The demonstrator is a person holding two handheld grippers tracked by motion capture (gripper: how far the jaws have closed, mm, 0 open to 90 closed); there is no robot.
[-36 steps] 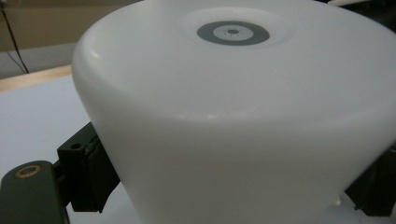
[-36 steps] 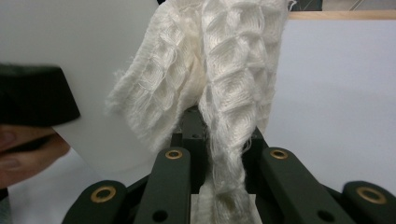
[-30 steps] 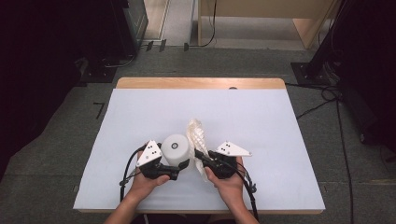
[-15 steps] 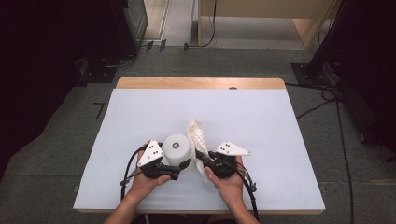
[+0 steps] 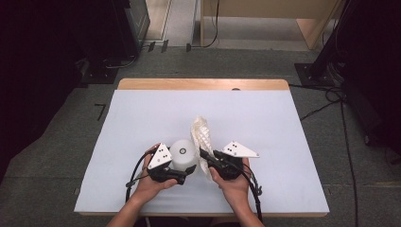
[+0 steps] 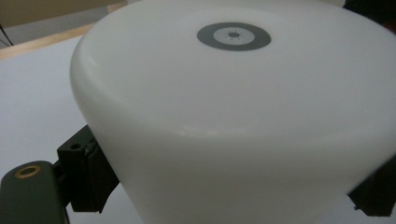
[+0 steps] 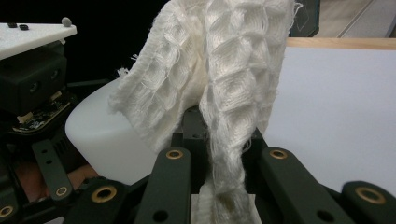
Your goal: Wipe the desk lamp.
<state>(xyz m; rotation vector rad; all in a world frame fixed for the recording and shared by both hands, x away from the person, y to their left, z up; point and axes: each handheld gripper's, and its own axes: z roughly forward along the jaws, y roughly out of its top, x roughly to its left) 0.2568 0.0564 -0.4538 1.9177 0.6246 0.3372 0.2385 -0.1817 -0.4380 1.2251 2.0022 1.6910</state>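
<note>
the left gripper (image 5: pixel 185 174) clamps a white plastic dome (image 5: pixel 182 152), a lamp-like body with a grey ring on top, holding it steady on the white table cover (image 5: pixel 142 118) near the person's edge. the right gripper (image 5: pixel 206 156) is pressed together on a white waffle-weave cloth (image 5: pixel 202 137), which stands bunched just beside the dome, apparently positioned to wipe it. in the left gripper view the dome (image 6: pixel 233 121) hides most of both jaws. whether cloth and dome touch cannot be determined.
</note>
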